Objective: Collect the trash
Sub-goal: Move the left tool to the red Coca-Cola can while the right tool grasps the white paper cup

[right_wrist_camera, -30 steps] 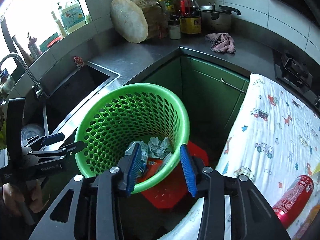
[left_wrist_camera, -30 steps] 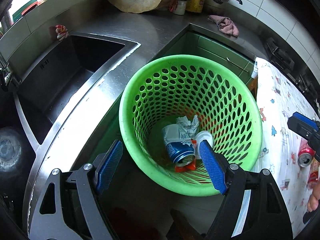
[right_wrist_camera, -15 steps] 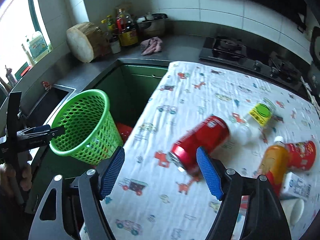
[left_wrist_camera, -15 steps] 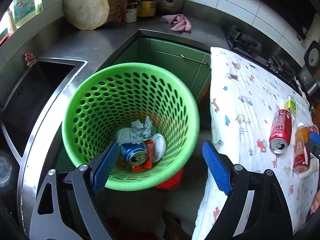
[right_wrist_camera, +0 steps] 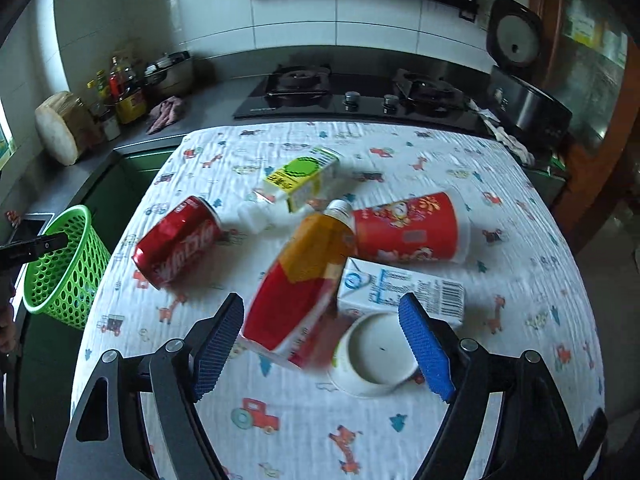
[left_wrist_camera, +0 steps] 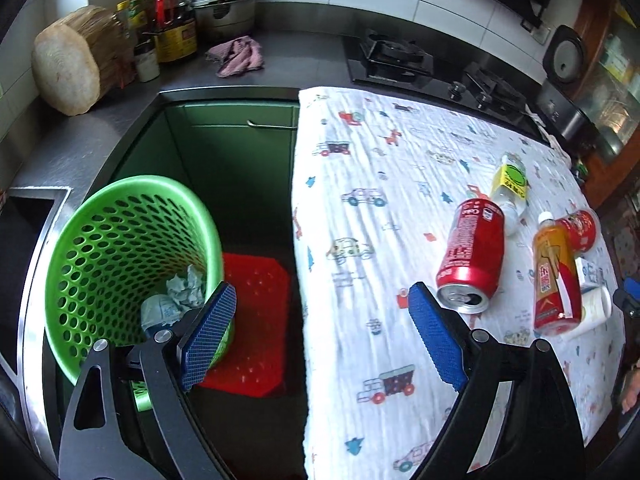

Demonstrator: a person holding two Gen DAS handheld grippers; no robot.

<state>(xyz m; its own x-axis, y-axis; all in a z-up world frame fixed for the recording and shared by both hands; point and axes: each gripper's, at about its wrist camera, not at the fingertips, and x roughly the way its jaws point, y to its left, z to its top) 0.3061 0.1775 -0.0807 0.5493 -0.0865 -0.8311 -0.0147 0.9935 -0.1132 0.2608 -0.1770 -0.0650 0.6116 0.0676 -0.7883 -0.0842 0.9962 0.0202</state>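
both my tongs have just been opening and gape wide, empty: right tongs (right_wrist_camera: 322, 344) over the orange bottle (right_wrist_camera: 300, 280) on the worktop (right_wrist_camera: 520, 240), left tongs (left_wrist_camera: 316, 336) between green basket (left_wrist_camera: 100, 240) and red can (left_wrist_camera: 472, 256).

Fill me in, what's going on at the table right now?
A person with a gripper in each hand is collecting trash. Both sets of jaws have just been opening and hold nothing. The right gripper hangs over an orange bottle, white cup and milk carton on the tablecloth. The left gripper is near the red can. The green basket already holds some trash.
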